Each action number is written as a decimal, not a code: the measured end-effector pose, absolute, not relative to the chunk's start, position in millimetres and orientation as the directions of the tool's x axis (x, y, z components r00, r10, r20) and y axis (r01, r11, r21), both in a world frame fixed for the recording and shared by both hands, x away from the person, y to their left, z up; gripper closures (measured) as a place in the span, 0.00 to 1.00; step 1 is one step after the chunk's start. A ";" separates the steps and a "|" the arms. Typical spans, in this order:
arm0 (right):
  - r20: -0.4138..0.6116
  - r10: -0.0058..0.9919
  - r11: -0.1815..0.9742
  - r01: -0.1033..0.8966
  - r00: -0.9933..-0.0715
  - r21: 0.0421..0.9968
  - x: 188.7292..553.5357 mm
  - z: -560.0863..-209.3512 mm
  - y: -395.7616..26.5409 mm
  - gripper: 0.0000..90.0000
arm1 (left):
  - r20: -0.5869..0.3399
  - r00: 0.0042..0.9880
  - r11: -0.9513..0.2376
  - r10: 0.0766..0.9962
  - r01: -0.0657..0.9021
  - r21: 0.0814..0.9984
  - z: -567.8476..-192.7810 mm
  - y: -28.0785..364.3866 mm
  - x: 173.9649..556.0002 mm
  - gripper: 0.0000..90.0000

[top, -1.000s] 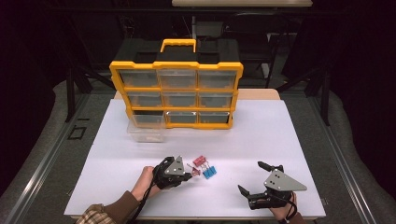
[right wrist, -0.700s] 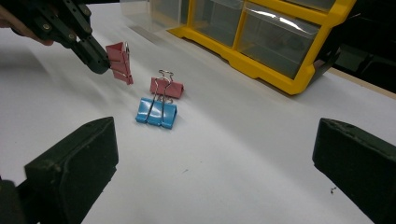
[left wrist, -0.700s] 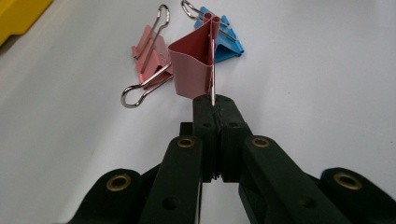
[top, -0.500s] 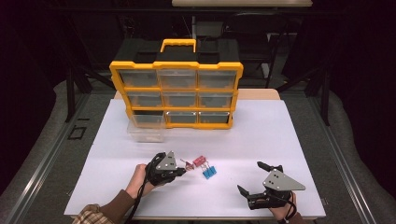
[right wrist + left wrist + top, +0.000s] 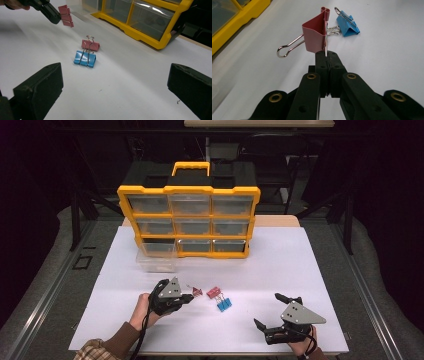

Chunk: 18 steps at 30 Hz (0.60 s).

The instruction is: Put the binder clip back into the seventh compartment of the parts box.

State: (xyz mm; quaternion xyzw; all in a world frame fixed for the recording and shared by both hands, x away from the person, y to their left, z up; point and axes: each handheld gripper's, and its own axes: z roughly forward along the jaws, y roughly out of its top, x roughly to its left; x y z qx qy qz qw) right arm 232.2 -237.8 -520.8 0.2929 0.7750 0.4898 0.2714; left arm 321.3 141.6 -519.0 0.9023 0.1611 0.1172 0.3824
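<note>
One pink binder clip [image 5: 315,37] now hangs pinched in the left gripper [image 5: 325,56], lifted away from the blue clip [image 5: 224,304]; sorting has begun. The right gripper [image 5: 275,312] waits, jaws spread.

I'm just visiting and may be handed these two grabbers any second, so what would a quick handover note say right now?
Left gripper: shut on one wire handle of the held pink clip, lifted off the white table.
Right gripper: jaws wide open, holding nothing, near the table's front edge.
On the table: a second pink clip and a blue clip, touching each other.
The clear drawer sits pulled out in front of the yellow organizer; its slot at bottom left is open.
Done: one clip picked up.
Left, probably: drop it in the drawer, then fetch the other two.
</note>
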 end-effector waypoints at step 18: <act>-0.138 0.719 0.352 0.186 -0.682 0.917 232.4 -520.7 -237.3 0.00 | 0.087 0.894 -0.611 0.440 0.227 0.758 -507.9 159.0 330.1 0.99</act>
